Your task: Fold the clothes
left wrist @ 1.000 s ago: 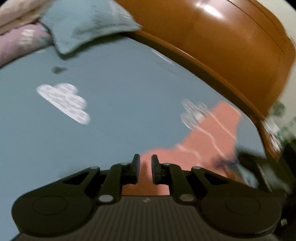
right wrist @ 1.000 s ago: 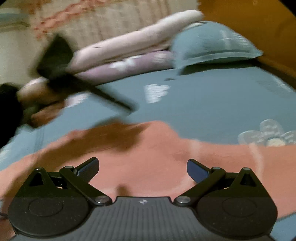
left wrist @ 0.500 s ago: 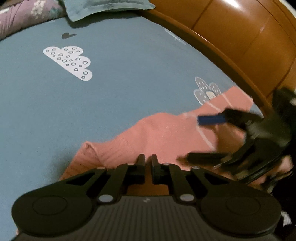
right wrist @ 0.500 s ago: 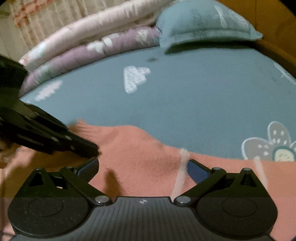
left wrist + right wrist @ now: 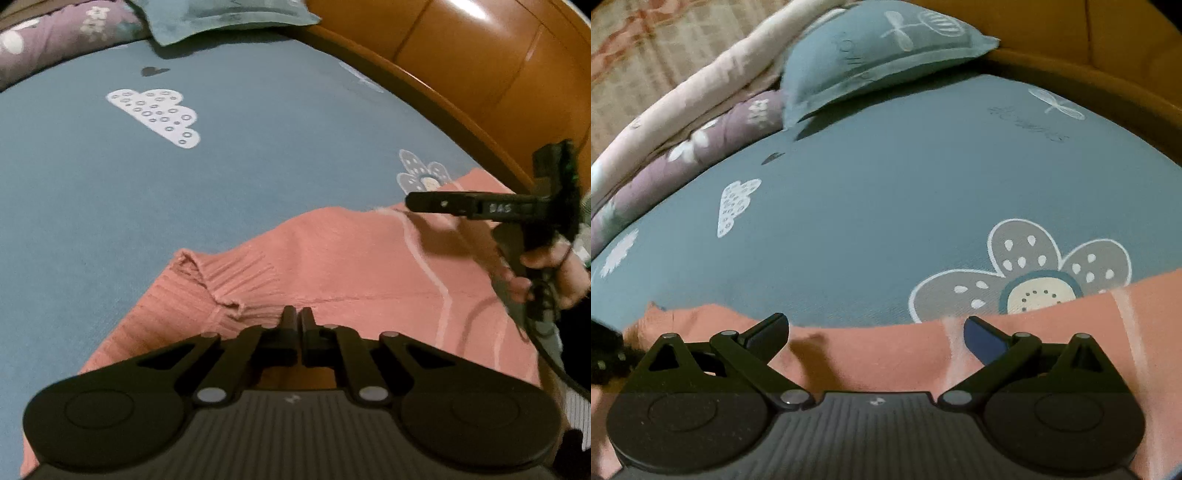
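**a:** ok so where's your stuff right now? talk me through it.

**b:** your salmon-pink ribbed knit sweater [image 5: 351, 266] is lying spread on the teal bedsheet with white cloud and flower prints [image 5: 229, 192], near the edge closest to you. one thin pale stripe curves down across the knit. your left gripper [image 5: 298, 317] is low over the ribbed part, jaws pinched together with only a sliver of a gap. whether any knit is caught in that sliver, can't tell, the tips are right at the fabric.

**a:** and the other one?

**b:** your right gripper [image 5: 875, 332] has its jaws wide apart, nothing between them, hovering over the sweater's far edge, just short of the grey flower print [image 5: 1023, 273]. from the left camera you can see it from the side, with your hand [image 5: 554, 273] wrapped round the handle and a black cable hanging off it.

**a:** background?

**b:** a teal pillow with a dandelion print [image 5: 886, 51] at the far end, a rolled purple floral quilt [image 5: 698, 147] and a pale pink blanket [image 5: 683, 99] beside it, and a glossy orange-brown wooden bed frame [image 5: 480, 70] curving along the side.
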`<state>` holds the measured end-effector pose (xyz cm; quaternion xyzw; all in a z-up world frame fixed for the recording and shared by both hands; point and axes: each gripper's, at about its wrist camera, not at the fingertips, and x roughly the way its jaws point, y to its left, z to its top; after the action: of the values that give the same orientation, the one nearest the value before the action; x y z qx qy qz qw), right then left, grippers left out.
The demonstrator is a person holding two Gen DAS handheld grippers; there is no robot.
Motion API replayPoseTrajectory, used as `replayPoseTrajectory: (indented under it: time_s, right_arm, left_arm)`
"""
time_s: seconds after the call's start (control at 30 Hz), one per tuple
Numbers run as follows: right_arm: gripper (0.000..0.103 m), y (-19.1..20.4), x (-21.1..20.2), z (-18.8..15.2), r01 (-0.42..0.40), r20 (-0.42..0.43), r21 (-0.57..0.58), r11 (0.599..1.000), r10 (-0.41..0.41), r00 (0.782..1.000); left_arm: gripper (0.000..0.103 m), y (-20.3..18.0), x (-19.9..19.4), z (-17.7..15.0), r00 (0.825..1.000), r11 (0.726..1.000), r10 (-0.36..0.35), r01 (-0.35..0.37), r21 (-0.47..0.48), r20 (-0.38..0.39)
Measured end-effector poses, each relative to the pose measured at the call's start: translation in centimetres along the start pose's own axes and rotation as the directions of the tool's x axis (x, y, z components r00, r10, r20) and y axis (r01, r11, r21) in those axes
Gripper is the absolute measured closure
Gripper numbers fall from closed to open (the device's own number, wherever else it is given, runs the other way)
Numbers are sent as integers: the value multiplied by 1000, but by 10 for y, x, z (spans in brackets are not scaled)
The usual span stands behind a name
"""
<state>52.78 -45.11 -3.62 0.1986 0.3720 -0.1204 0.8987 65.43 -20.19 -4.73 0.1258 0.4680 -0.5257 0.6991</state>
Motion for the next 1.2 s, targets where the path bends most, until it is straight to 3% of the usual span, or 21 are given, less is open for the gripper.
replayPoseTrajectory:
  time_s: [0.1,0.17,0.23,0.33,0.43,0.57,0.63,0.7,0.8,0.97,1.13,1.2]
  right_arm:
    - [0,23,-33,-6,-3,15,-55,998,4,1000]
    - [0,39,-58,-18,-14,8,-113,993,15,1000]
    - [0,56,-80,-40,-42,-47,-177,983,34,998]
    - [0,82,-97,-88,-85,-160,-272,958,42,986]
    - [0,104,-98,-138,-127,-294,-328,936,26,955]
    - [0,128,-107,-177,-34,-280,-418,908,-93,956]
    - [0,131,-111,-180,-2,-294,-393,919,-124,948]
    - [0,131,-112,-182,16,-290,-372,928,-133,948]
    - [0,131,-115,-192,43,-234,-346,937,-131,964]
    - [0,136,-120,-206,137,-148,-283,949,-185,972]
    - [0,142,-129,-222,236,-80,-183,954,-254,964]
    - [0,140,-135,-226,235,-87,-150,960,-250,964]
  left_arm:
    - [93,-20,-24,-10,995,994,96,-98,53,40]
    - [79,-34,-51,-28,987,984,134,-143,108,84]
    - [69,-43,-80,-53,980,975,164,-178,130,109]
    - [65,-52,-119,-99,973,968,214,-224,112,90]
    - [58,-70,-151,-140,962,954,266,-272,123,61]
    - [53,-102,-196,-178,936,925,334,-348,151,111]
    - [34,-113,-220,-191,932,930,320,-343,128,173]
    - [26,-120,-239,-202,920,936,308,-338,96,242]
    - [26,-126,-236,-218,920,956,274,-293,28,281]
    - [27,-125,-188,-243,936,951,304,-285,-124,180]
    - [26,-136,-164,-247,934,939,342,-337,-65,102]
    - [26,-131,-161,-242,947,950,312,-310,-38,77]
